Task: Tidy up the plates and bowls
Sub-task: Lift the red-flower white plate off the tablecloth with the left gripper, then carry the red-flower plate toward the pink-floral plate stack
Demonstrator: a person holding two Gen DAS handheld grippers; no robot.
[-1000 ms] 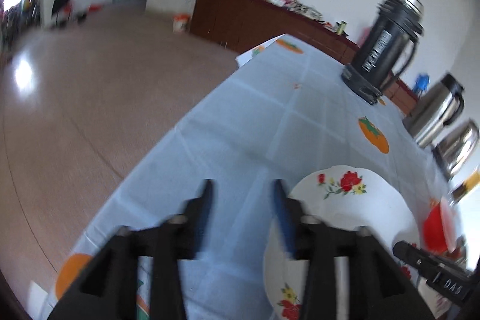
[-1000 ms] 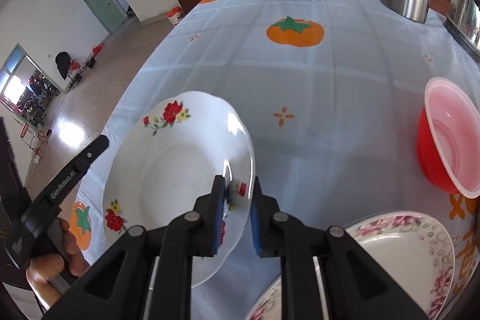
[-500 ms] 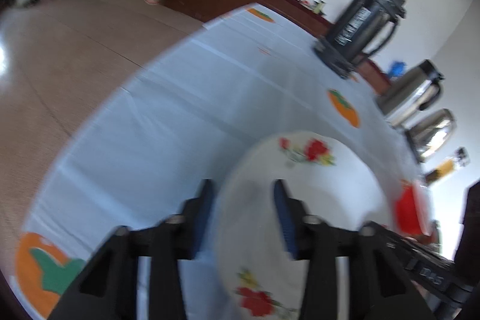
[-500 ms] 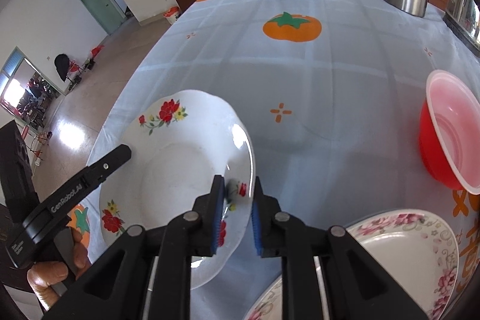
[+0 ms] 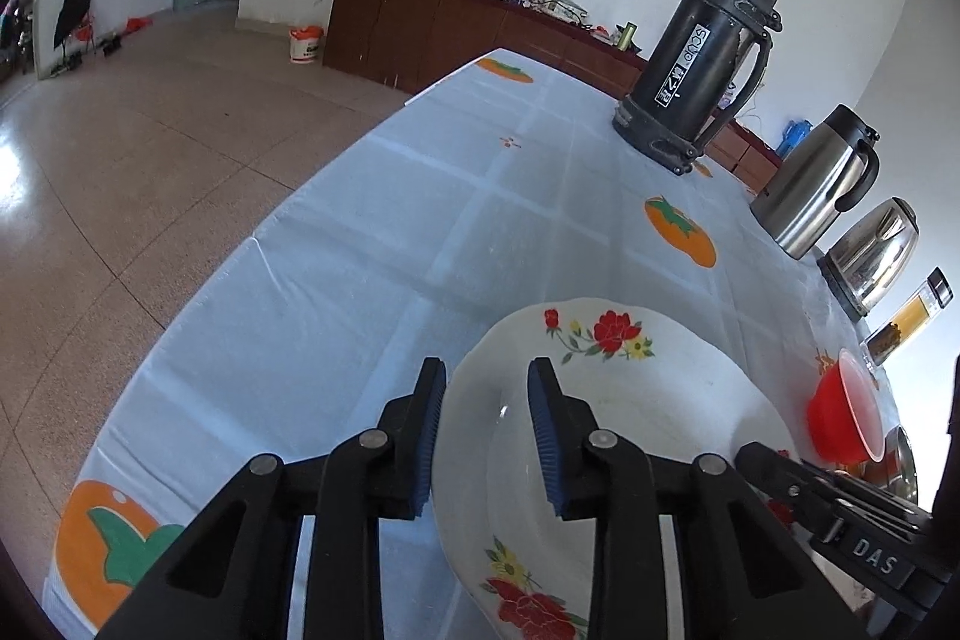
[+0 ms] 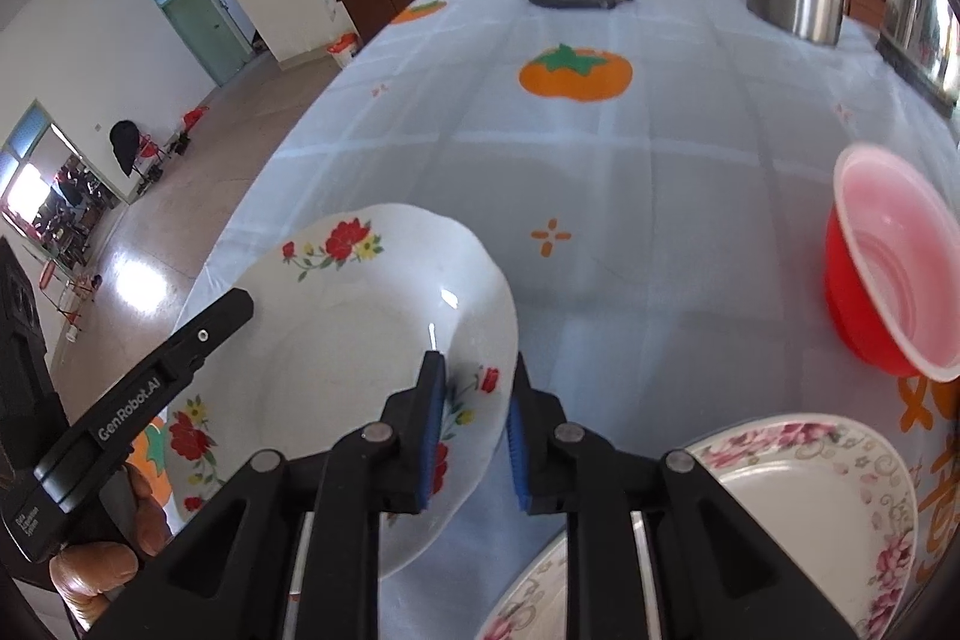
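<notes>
Clearly the step in hand is a two-handed hold on the white floral plate (image 6: pixel 336 340), and doing it well means keeping it level while the second grip is taken. The right gripper (image 6: pixel 471 430) is clenched on the plate's near-right rim, one blue pad above the lip and one beneath it. The left gripper (image 5: pixel 483 436) is released: its jaws stand apart and straddle the plate's near-left rim, which runs through the gap without either pad pressing on it. I would close the left jaws gently and squarely on that rim, so the scalloped edge does not skid out sideways, and only then move the plate with both hands together.

From the right gripper, the plate spreads ahead and to the left, apparently raised off the persimmon-print tablecloth (image 6: pixel 630 172), though I cannot tell for sure. Just right of that gripper and close beneath it lies a pink-rose plate (image 6: pixel 798 508), a likely place to stack. Further ahead on the right sits the red bowl (image 6: pixel 894 274), well apart from both plates.
</notes>
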